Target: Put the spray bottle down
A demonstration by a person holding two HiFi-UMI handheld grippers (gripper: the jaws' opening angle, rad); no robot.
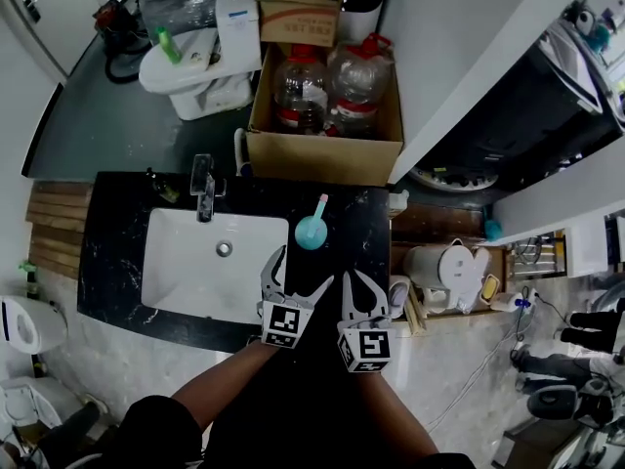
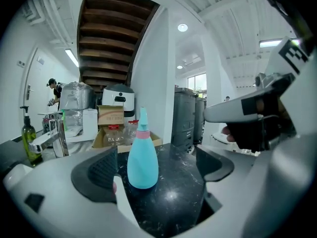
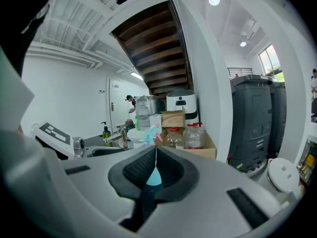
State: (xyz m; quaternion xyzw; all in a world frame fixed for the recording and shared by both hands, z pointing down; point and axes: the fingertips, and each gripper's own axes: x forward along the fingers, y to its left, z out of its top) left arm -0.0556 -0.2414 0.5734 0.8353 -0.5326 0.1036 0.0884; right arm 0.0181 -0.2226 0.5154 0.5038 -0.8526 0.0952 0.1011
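A cardboard box (image 1: 322, 152) holding water bottles (image 1: 301, 91) sits behind the black counter (image 1: 117, 225) with its white sink (image 1: 181, 274).

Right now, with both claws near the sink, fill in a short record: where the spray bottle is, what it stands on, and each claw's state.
bottle: turquoise plastic spray bottle with a pink collar, upright, touched by neither claw
support: black speckled stone counter, to the right of the white rectangular sink
left claw: open, pointed at the bottle, which stands beyond its pads
right claw: shut, nothing held
task state: bottle already set down
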